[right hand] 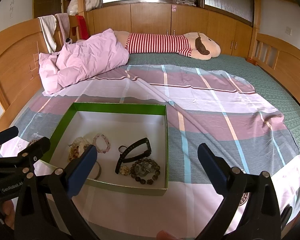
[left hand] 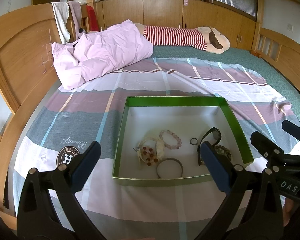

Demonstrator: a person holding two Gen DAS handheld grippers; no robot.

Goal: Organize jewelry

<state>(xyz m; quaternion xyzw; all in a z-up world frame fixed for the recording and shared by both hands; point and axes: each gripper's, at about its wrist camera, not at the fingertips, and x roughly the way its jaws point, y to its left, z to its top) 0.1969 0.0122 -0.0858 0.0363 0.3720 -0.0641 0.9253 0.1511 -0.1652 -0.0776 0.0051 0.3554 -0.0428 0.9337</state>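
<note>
A shallow green box (left hand: 237,128) with a white floor lies on the plaid sheet; it also shows in the right wrist view (right hand: 167,140). Inside lie a pink bead bracelet (left hand: 170,138) (right hand: 102,143), a pale and red bead cluster (left hand: 149,153) (right hand: 77,147), a grey bangle (left hand: 170,168), a small ring (left hand: 193,141) (right hand: 122,149), a black watch (left hand: 211,136) (right hand: 136,153) and dark bead bracelets (right hand: 146,171). My left gripper (left hand: 150,160) is open and empty, just before the box. My right gripper (right hand: 148,160) is open and empty, over the box's near right side.
The bed carries a plaid sheet (right hand: 210,110), a crumpled pink pillow (left hand: 102,54) at the far left and a striped plush toy (left hand: 182,37) along the back. A wooden headboard (left hand: 20,60) stands left, wooden cabinets behind, a footboard (right hand: 280,60) right.
</note>
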